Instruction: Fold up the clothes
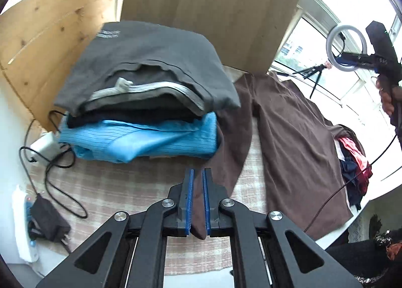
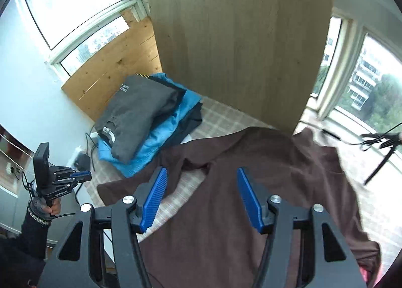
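The brown garment (image 1: 289, 132) is soft, matt cloth. The checked cover (image 1: 120, 187) beneath looks woven and slightly fuzzy. The board (image 2: 238, 44) behind is smooth wood-grain. Ribbed blue plastic fingers (image 2: 154, 200) sit on matt black arms.

A ring light (image 1: 346, 48) on a tripod (image 1: 311, 74) stands by the windows (image 2: 371, 82). Two wood boards (image 2: 241, 44) lean behind the checked cloth (image 1: 125, 187). Left of it lie a black cable (image 1: 54, 182), a black adapter (image 1: 49, 220) and what may be a white power strip (image 1: 21, 227).
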